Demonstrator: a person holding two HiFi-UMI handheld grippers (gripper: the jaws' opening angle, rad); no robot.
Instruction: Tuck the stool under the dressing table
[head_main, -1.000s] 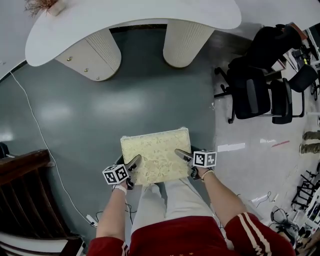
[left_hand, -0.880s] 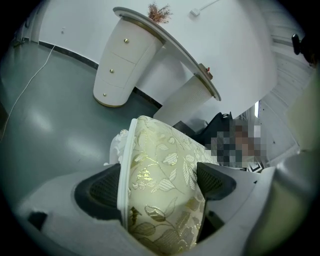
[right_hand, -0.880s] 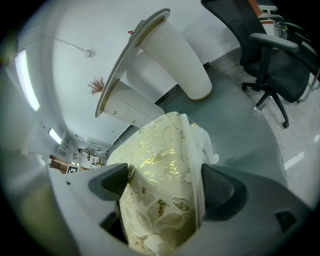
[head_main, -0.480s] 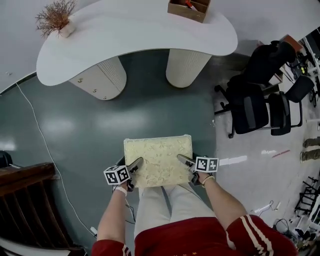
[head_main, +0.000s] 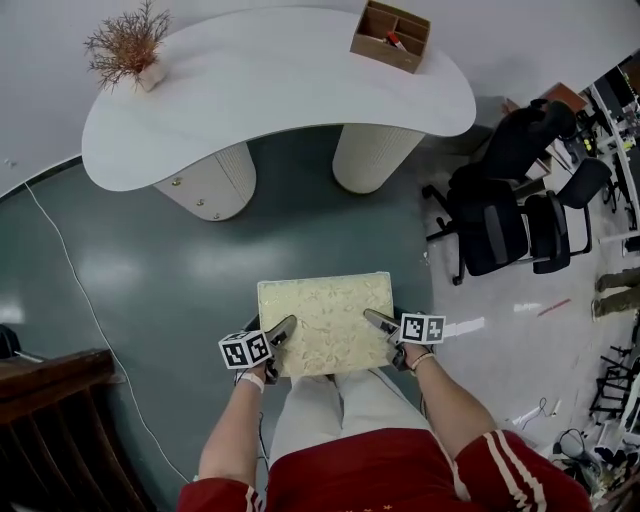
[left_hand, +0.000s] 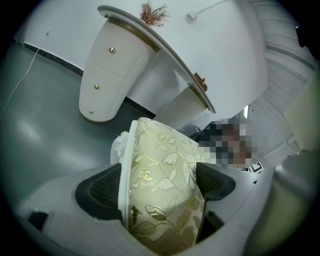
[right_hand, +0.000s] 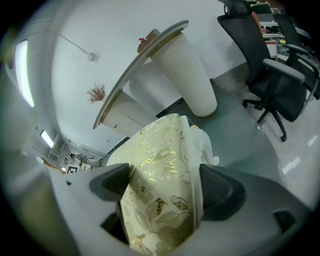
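The stool, a rectangular cream cushion with a gold leaf pattern, is in front of my legs, short of the white dressing table. My left gripper is shut on the cushion's left edge and my right gripper on its right edge. In the left gripper view the padded edge fills the gap between both dark pads. The right gripper view shows the cushion pinched the same way between its pads. The stool's legs are hidden under the cushion.
The table stands on a drawer pedestal and a ribbed pedestal, with a gap between them. A wooden organiser and a dried plant sit on top. Black office chairs stand right, a cable and dark wooden furniture left.
Both grippers have carried the stool forward toward the dressing table, which now shows more fully at the top of the head view. The grip on both edges is unchanged.
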